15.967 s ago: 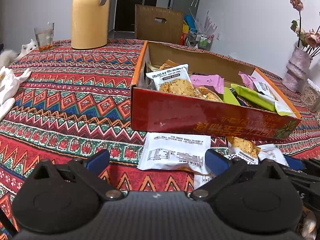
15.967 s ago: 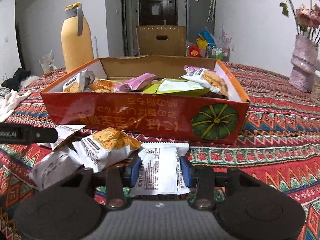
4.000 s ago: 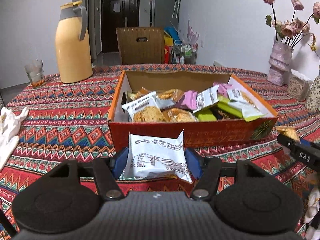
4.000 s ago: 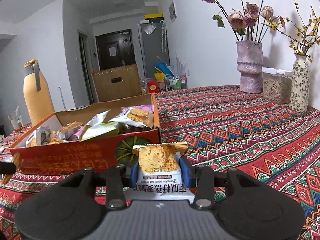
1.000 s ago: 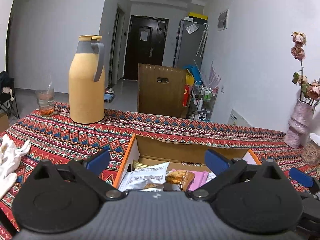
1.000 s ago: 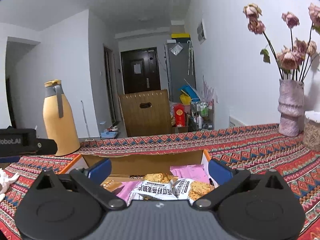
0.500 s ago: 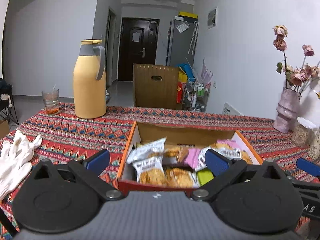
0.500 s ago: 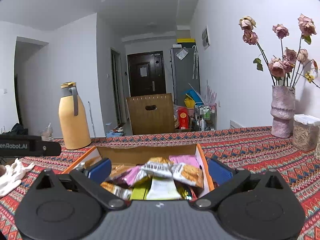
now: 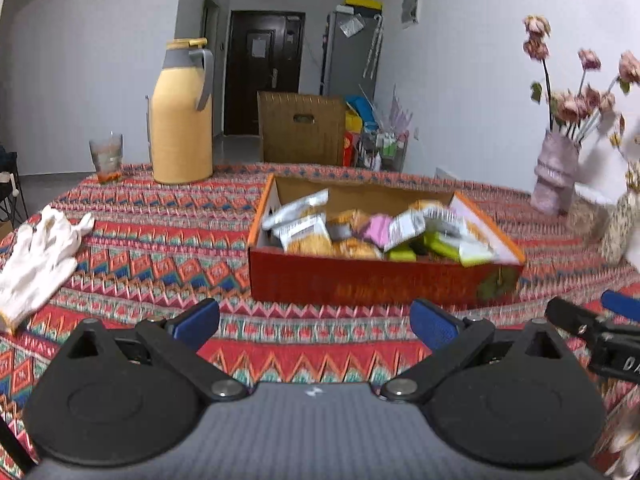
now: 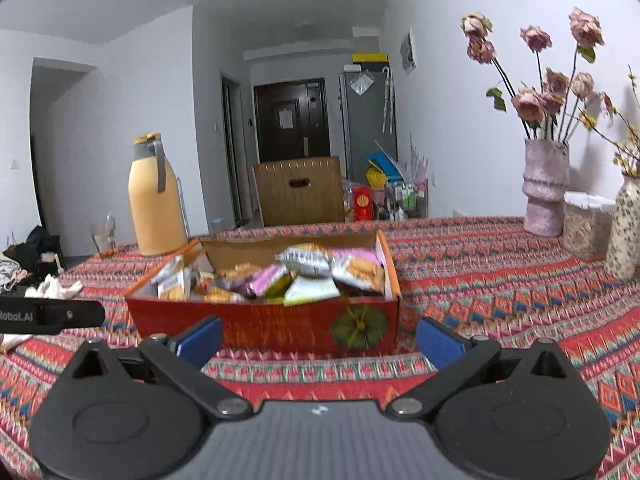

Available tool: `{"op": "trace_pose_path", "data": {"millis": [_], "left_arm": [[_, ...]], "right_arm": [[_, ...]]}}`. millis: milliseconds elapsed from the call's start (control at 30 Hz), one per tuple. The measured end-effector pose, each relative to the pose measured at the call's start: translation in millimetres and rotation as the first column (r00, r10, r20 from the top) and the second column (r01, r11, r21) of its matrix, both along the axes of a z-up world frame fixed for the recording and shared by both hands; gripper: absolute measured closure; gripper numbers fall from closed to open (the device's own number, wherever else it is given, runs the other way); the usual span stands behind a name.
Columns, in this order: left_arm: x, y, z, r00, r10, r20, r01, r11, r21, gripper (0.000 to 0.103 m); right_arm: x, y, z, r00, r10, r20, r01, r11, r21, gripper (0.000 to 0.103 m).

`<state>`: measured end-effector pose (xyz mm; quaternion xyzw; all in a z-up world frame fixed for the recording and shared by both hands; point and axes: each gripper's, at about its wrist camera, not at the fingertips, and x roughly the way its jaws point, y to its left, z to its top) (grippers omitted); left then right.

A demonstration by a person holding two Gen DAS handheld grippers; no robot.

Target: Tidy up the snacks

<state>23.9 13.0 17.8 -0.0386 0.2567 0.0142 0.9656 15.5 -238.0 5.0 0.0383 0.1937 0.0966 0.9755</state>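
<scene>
A red cardboard box (image 9: 380,280) sits on the patterned tablecloth and holds several snack packets (image 9: 308,232) in white, pink and green wrappers. It also shows in the right wrist view (image 10: 280,328) with its packets (image 10: 304,272). My left gripper (image 9: 314,322) is open and empty, a short way in front of the box. My right gripper (image 10: 318,340) is open and empty, also in front of the box. The right gripper's tip shows at the right edge of the left wrist view (image 9: 592,328).
A yellow thermos (image 9: 182,120) and a glass (image 9: 106,156) stand at the back left. White gloves (image 9: 36,256) lie at the left. A pink vase of flowers (image 10: 546,188), a lidded jar (image 10: 586,224) and a patterned vase (image 10: 624,232) stand at the right.
Both grippers have pulled back from over the box toward the near side of the table. Both stay open and empty. The box now sits farther ahead in both views.
</scene>
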Motion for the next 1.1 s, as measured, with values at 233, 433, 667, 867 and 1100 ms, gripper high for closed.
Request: {"op": "trace_pose_path", "data": {"millis": [233, 433, 667, 867, 1100], "left_arm": [[-7.7, 3.1, -30.0, 0.996, -0.002, -0.090, 0.002, 1.000, -0.006, 0.000], [-17.7, 1.2, -39.8, 0.993, -0.019, -0.118, 0.017, 1.000, -0.016, 0.000], [-22.7, -4.1, -42.8, 0.991, -0.038, -0.129, 0.036, 0.999, -0.017, 0.000], [-23.4, -4.5, -43.5, 0.990, -0.047, -0.131, 0.044, 0.999, -0.021, 0.000], [-23.2, -4.6, -44.3, 0.990, -0.049, -0.132, 0.046, 0.999, -0.024, 0.000]], "right_arm": [[-14.5, -4.6, -16.6, 0.998, 0.000, -0.058, -0.001, 1.000, -0.015, 0.000], [-18.1, -3.9, -27.6, 0.995, 0.006, -0.098, -0.008, 1.000, -0.022, 0.000], [-20.5, -0.2, -31.5, 0.993, 0.015, -0.113, -0.019, 0.999, -0.034, 0.000], [-21.2, 0.7, -32.0, 0.993, 0.015, -0.117, -0.020, 0.999, -0.040, 0.000], [-19.9, 1.0, -33.2, 0.992, 0.015, -0.123, -0.021, 0.999, -0.044, 0.000]]}}
